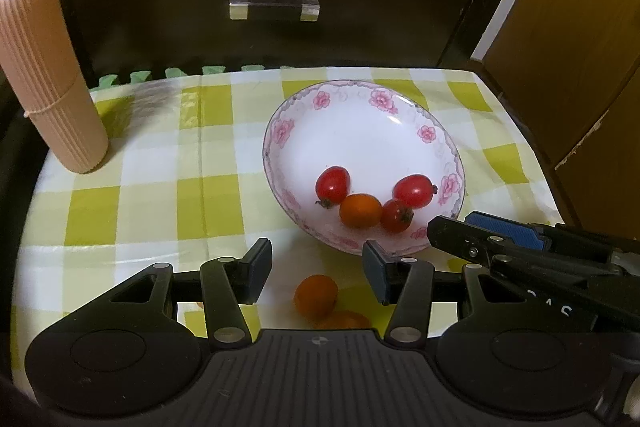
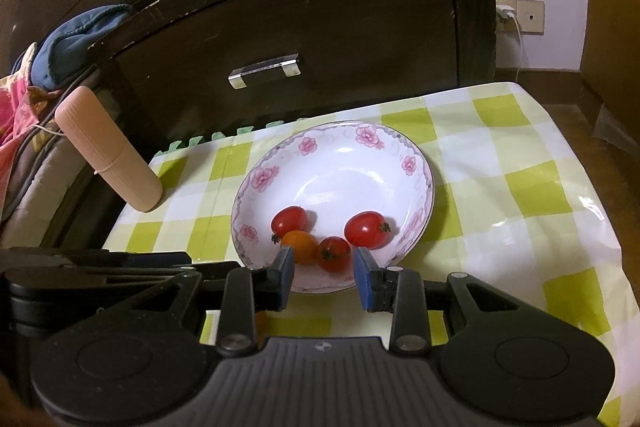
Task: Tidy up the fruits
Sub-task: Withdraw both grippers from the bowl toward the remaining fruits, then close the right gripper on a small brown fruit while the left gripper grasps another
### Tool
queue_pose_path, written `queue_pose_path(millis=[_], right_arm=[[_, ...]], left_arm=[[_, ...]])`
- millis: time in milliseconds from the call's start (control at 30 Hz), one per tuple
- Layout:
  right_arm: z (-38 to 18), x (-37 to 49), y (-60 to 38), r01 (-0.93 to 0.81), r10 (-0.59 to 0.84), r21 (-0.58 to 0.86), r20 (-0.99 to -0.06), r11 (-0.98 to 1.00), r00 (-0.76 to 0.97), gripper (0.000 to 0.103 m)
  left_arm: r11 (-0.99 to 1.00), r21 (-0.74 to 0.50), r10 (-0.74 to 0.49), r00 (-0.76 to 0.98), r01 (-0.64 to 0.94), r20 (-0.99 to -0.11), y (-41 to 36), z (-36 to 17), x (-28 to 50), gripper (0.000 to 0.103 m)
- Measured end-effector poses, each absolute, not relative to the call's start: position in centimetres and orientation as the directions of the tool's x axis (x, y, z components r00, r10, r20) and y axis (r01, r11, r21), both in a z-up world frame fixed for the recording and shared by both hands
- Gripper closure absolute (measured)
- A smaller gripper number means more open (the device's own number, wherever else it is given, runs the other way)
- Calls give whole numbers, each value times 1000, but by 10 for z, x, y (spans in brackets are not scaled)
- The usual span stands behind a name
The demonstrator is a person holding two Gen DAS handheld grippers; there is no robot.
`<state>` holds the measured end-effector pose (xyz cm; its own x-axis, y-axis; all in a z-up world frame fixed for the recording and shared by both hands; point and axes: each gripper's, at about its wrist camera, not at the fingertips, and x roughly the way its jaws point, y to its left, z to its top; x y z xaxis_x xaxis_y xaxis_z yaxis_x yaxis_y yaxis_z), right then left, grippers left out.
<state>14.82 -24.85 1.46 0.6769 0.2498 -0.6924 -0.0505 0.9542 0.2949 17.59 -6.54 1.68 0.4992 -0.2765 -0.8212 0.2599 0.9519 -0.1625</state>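
Both pairs of jaws stand apart and hold nothing: the left gripper (image 1: pixel 316 269) gapes moderately above an orange cherry tomato (image 1: pixel 316 295) lying on the table (image 2: pixel 520 187), with another orange one (image 1: pixel 346 321) just beside it, half hidden by the gripper body. Narrower jaws on the right gripper (image 2: pixel 324 277) hover at the near rim of a white bowl (image 2: pixel 340 163) with pink flowers. Inside it lie three red tomatoes (image 2: pixel 366 229) and one orange tomato (image 2: pixel 300 246), clustered near the front. A green-and-white checked cloth (image 1: pixel 140 195) covers the table. One ribbed peach cylinder (image 1: pixel 48 75) stands at the left edge, before a dark drawer front (image 2: pixel 304 23).
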Motion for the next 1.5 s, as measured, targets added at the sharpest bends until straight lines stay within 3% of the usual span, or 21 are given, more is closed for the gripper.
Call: queue_pose_path(millis=[1167, 1500], right_arm=[[-5, 92, -214, -113, 290, 277, -767, 954, 572, 72], [-7, 64, -201, -146, 315, 282, -784, 948, 534, 72]], left_arm=[[959, -110, -215, 418, 262, -883, -36, -1, 110, 47], [955, -127, -225, 374, 268, -899, -22, -3, 88, 44]])
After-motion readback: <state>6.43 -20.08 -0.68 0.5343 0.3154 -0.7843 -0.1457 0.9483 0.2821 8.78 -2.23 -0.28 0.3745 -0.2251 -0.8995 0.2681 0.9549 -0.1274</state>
